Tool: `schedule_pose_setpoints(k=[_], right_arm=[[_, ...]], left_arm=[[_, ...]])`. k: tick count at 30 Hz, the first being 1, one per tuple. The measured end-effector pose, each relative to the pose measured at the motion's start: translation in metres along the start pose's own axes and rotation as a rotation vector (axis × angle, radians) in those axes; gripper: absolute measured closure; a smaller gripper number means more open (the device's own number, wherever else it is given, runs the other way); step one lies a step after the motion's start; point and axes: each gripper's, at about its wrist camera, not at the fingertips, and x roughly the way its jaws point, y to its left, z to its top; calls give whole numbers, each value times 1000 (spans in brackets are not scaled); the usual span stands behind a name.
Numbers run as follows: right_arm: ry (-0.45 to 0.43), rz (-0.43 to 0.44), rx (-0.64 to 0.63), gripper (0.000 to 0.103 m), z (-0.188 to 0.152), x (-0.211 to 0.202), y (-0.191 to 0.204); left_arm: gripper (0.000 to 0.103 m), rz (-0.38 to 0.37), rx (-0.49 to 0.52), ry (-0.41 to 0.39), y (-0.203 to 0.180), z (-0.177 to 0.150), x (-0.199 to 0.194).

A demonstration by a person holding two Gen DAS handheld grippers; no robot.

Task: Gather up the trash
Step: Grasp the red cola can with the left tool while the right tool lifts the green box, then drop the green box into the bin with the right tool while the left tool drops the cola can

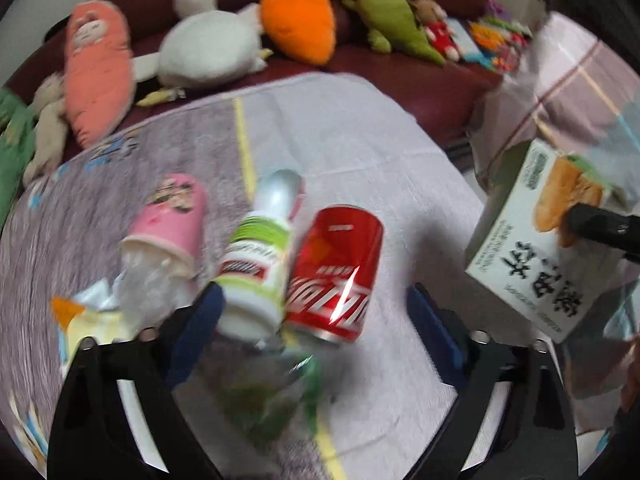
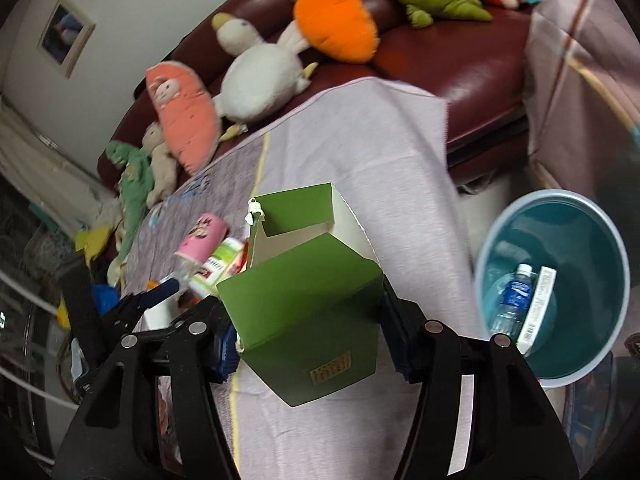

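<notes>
The right gripper (image 2: 308,336) is clamped on an opened green carton (image 2: 308,300), its 2 pads pressing the carton's side walls, torn top flaps pointing away from the camera and the long axis running roughly forward along the fingers. The relation that matters is carton to bin: the teal waste bin (image 2: 600,240) sits off the table edge to the right of the held carton and lower, near but clearly apart, so the likely move is a swing rightward and over the rim before letting go. 1 clear water bottle with a blue label (image 2: 514,296) and 1 flat white box (image 2: 538,308) already lie inside the bin. From the left wrist view the same carton shows a cream face with printed food and large characters. The left gripper (image 1: 316,316) stands wide apart and holds nothing; just ahead of it, on the cloth-covered table (image 1: 360,140), lie a white bottle with a green label (image 1: 260,256) and a red drink can (image 1: 332,276), side by side and touching, both with long axes pointing away from the camera, tilted slightly right. A pink paper cup (image 1: 172,224) lies on its side to their left, with crumpled wrappers (image 1: 100,312) beside it. The left hand is the nearer one for these.
</notes>
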Motion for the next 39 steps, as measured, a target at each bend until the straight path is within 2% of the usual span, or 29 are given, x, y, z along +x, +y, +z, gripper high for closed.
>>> schedule_pose_setpoints(k=[2, 10, 11, 12, 16, 20, 25, 30, 39], right_arm=[[-2, 1, 21, 45, 0, -1, -10], [0, -6, 77, 45, -1, -3, -43], [0, -8, 85, 45, -1, -3, -48], [-1, -9, 87, 45, -2, -3, -50], [-22, -22, 102, 45, -1, -10, -61], [-52, -26, 130, 45, 1, -22, -77], [-125, -65, 179, 45, 3, -54, -105], [-198, -170, 224, 45, 1, -88, -138], [-197, -351, 264, 44, -7, -96, -180]], left_arm=[[26, 20, 41, 32, -8, 4, 18], [27, 92, 108, 117, -24, -4, 66], [40, 95, 111, 125, -25, -6, 70], [47, 90, 100, 137, -24, -7, 74], [47, 68, 39, 131, -18, -4, 64], [47, 20, 9, 97, -26, 4, 41], [47, -71, 80, 38, -74, 15, 11], [47, -144, 129, 30, -124, 21, 5], [47, -222, 206, 61, -193, 30, 18]])
